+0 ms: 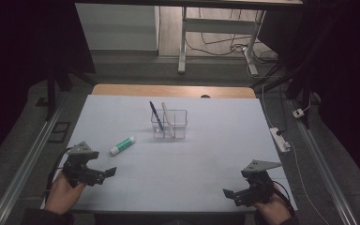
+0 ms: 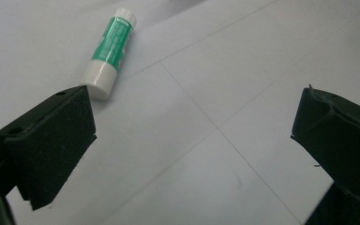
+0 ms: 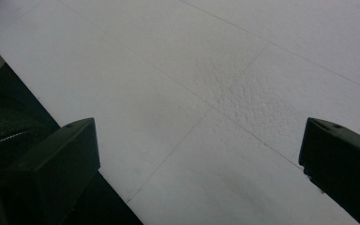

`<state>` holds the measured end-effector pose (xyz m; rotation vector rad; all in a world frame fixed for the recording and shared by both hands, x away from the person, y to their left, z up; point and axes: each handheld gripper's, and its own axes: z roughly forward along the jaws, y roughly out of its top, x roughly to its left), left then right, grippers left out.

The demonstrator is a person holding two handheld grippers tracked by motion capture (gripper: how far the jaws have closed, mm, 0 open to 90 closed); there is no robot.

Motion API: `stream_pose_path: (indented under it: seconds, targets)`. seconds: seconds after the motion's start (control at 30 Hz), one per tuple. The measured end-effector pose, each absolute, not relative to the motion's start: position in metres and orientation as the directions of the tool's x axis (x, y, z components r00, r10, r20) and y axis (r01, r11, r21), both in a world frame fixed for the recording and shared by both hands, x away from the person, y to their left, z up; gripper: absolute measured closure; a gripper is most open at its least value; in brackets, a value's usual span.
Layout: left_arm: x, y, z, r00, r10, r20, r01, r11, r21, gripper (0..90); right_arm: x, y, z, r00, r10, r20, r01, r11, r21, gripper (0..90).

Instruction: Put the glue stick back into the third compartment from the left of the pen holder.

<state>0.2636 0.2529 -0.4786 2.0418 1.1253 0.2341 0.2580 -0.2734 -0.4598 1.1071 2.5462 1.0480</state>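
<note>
Left gripper (image 1: 104,174) low, jaws apart, near glue stick (image 1: 122,146).

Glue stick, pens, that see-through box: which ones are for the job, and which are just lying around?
For the job:
glue stick, nearest the open left gripper
clear holder, likely where it goes

Just lying about:
blue pen and white pen, already in the holder
power strip beside the table
</note>
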Motion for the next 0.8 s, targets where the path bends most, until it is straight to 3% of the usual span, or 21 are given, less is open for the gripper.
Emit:
stream_pose_path:
  seconds: [0.27,0.6,0.8]
  targets:
    - [0.301,0.238,-0.477,0.625,0.77,-0.129,0.609,-0.377,0.698,0.0,0.258,-0.273,-0.46,-0.711,0.695,0.112,0.576,0.483,0.66,0.0]
    - [0.354,0.219,-0.487,0.635,0.759,-0.146,0.634,-0.403,0.66,0.0,0.259,-0.273,-0.461,-0.714,0.69,0.12,0.578,0.484,0.657,0.0]
    - [0.378,0.212,-0.492,0.637,0.76,-0.128,0.636,-0.424,0.644,6.5,0.259,-0.273,-0.461,-0.717,0.685,0.125,0.579,0.486,0.655,0.0]
